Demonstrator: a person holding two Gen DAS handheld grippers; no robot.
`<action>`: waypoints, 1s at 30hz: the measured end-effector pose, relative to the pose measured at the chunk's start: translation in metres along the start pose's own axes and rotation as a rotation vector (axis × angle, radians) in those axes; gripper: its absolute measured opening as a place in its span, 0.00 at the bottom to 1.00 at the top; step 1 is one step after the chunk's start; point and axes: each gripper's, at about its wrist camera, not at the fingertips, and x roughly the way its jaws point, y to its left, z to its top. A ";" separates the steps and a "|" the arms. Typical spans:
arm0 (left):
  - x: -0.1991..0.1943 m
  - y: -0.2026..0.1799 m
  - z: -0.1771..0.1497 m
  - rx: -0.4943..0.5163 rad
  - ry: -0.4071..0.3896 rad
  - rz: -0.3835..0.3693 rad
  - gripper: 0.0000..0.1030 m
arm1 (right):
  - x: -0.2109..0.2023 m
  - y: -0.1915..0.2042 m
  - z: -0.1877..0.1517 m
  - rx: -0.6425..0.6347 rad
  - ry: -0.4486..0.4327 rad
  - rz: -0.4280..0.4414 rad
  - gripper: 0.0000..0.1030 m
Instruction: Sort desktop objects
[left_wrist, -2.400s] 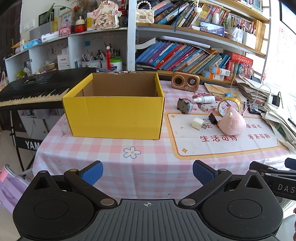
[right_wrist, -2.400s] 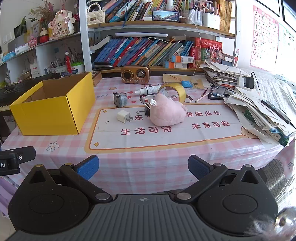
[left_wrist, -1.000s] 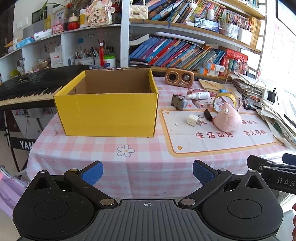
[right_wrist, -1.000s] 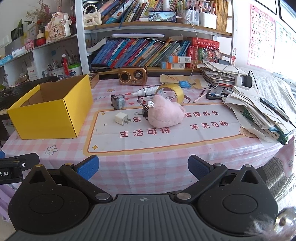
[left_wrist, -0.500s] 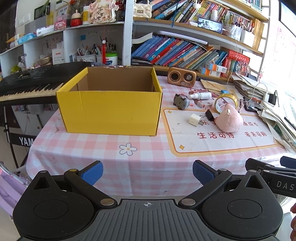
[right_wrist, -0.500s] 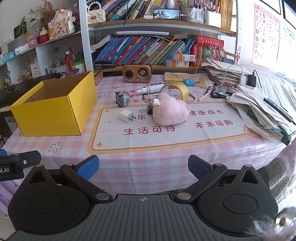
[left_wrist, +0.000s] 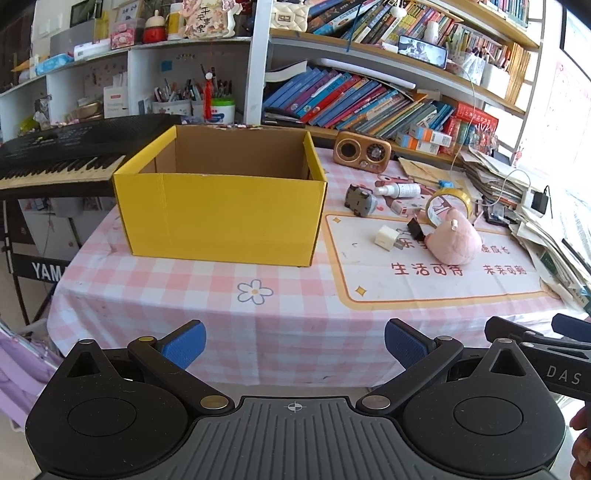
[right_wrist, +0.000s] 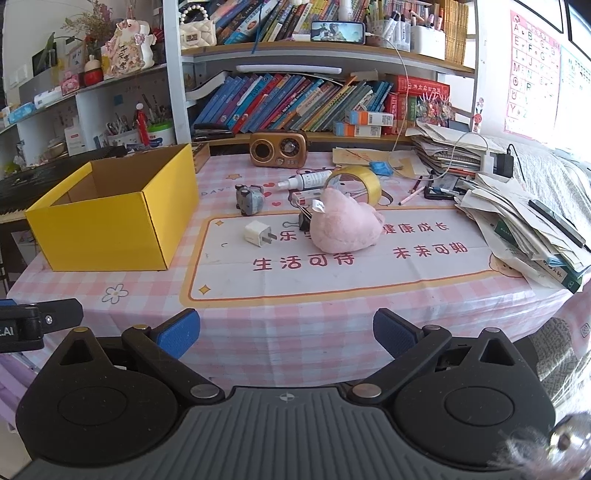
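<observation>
An open yellow cardboard box (left_wrist: 221, 218) (right_wrist: 107, 225) stands on the left of the pink checked table; its visible inside shows nothing. Loose objects lie to its right: a pink plush toy (left_wrist: 455, 244) (right_wrist: 345, 226), a white plug adapter (left_wrist: 386, 238) (right_wrist: 258, 233), a black binder clip (left_wrist: 415, 229), a grey toy car (left_wrist: 360, 199) (right_wrist: 250, 199), a white spray bottle (left_wrist: 397, 190) (right_wrist: 306, 180) and a yellow tape roll (left_wrist: 447, 201) (right_wrist: 354, 181). My left gripper (left_wrist: 294, 343) and right gripper (right_wrist: 286, 334) are both open and empty, in front of the table's near edge.
A brown retro radio (left_wrist: 362, 152) (right_wrist: 279, 148) stands at the back. A messy paper stack (right_wrist: 524, 221) fills the table's right side. A black keyboard (left_wrist: 55, 155) stands left of the table. Bookshelves rise behind.
Both grippers have drifted slightly closer to the table; the box and objects appear a little larger. Nothing on the table has moved. Both grippers stay open.
</observation>
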 end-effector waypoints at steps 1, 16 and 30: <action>-0.001 0.000 0.000 0.001 -0.001 0.003 1.00 | 0.000 0.001 0.000 -0.001 -0.002 0.000 0.99; -0.002 0.002 -0.002 0.003 0.002 0.034 1.00 | 0.001 0.004 0.000 -0.010 0.005 0.011 0.99; 0.020 -0.034 0.004 0.054 0.030 -0.033 1.00 | 0.012 -0.028 -0.001 0.013 0.040 -0.067 0.99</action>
